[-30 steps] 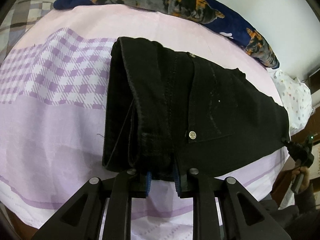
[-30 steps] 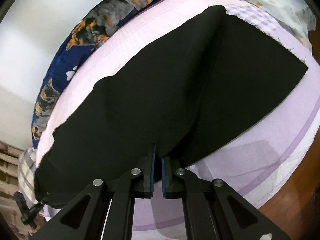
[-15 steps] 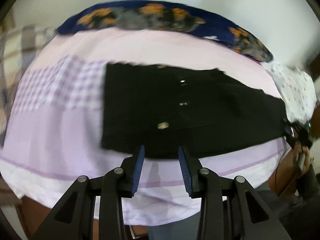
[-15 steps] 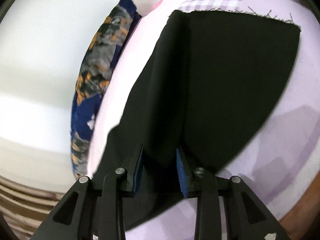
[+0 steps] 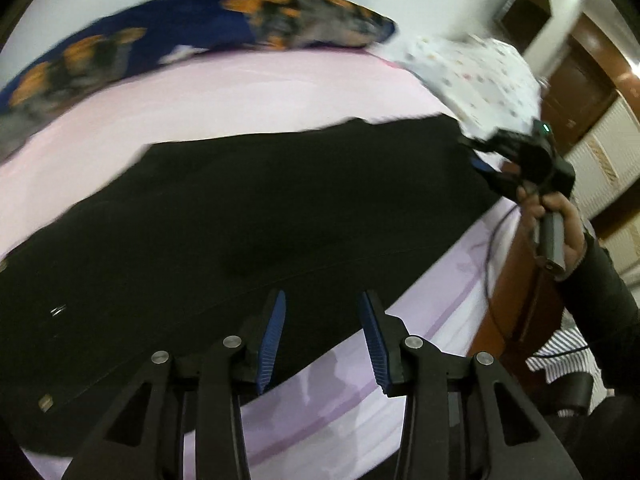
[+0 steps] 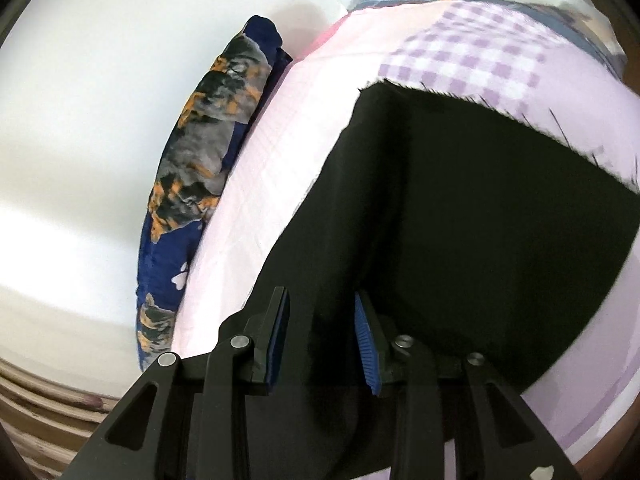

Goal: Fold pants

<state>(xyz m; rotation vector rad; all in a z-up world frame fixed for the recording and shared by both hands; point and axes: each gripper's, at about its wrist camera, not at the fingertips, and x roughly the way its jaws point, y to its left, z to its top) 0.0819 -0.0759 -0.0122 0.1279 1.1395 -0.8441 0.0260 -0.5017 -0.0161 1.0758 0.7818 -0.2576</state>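
Black pants (image 5: 280, 200) lie stretched across the pink bed sheet (image 5: 240, 96), folded lengthwise. My left gripper (image 5: 323, 296) hovers over their near edge about midway along; its jaws are opening and its blue pads touch nothing. At the leg end, a hand holds my right gripper (image 5: 472, 154). In the right wrist view the pants (image 6: 480, 220) run away toward the frayed hem. The right gripper (image 6: 321, 293) has its jaws opening, with loose black cloth lying between and under the pads, not pinched.
A dark blue pillow with orange print (image 5: 200, 36) lies along the wall behind the bed. A white dotted cloth (image 5: 472, 72) sits at the bed's far right. A wooden bed edge (image 5: 512, 280) and brown doors (image 5: 576, 92) are on the right. A purple checked patch (image 6: 472, 60) lies beyond the hem.
The left gripper let go of the waistband, opened and swung right along the pants. The right gripper went from shut on the leg fold to jaws apart, rolling as it moved.
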